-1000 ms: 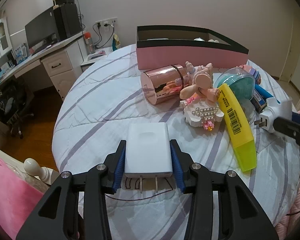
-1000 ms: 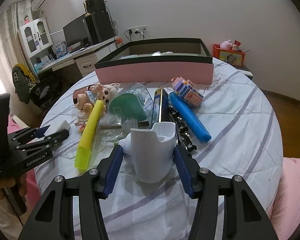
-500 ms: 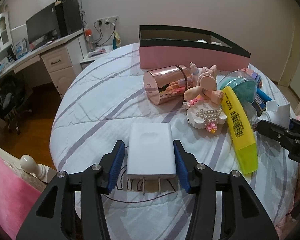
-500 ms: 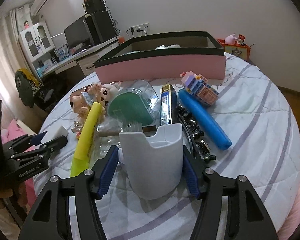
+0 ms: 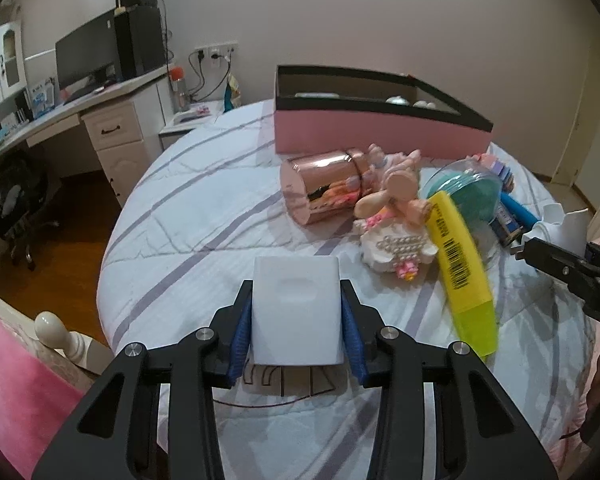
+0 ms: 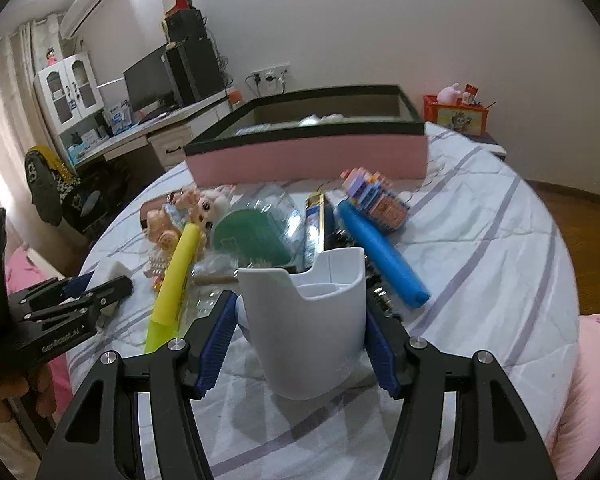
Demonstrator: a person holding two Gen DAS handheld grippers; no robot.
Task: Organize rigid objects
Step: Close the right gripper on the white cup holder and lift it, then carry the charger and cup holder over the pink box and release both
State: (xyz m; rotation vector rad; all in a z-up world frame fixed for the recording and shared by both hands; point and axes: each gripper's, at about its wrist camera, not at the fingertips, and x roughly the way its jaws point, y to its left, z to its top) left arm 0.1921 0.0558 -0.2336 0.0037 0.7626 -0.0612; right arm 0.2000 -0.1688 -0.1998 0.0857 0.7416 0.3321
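My left gripper (image 5: 296, 292) is closing on a white charger (image 5: 296, 312), and its blue pads press on both sides of it, low over the striped bedspread (image 5: 204, 216). In the right wrist view that gripper (image 6: 112, 292) and the charger (image 6: 110, 270) show at the left. My right gripper (image 6: 300, 300) is shut on a white notched cup (image 6: 312, 336), held just above the bedspread. The left wrist view catches this gripper (image 5: 540, 252) and the cup (image 5: 564, 228) at its right edge. A pink box with a black rim (image 5: 380, 140) stands open at the back.
Between grippers and box lie a rose-gold cylinder (image 5: 320, 188), a doll (image 5: 396, 188), a yellow highlighter (image 5: 460, 264), a clear dome with teal inside (image 5: 460, 188), a blue tube (image 6: 380, 256) and a block toy (image 6: 376, 196). A desk (image 5: 112, 120) stands past the bed's left edge.
The cup now sits deeper between the right jaws, which stand wider, and it looks larger in that view. The left jaws eased off the charger and pressed in again.
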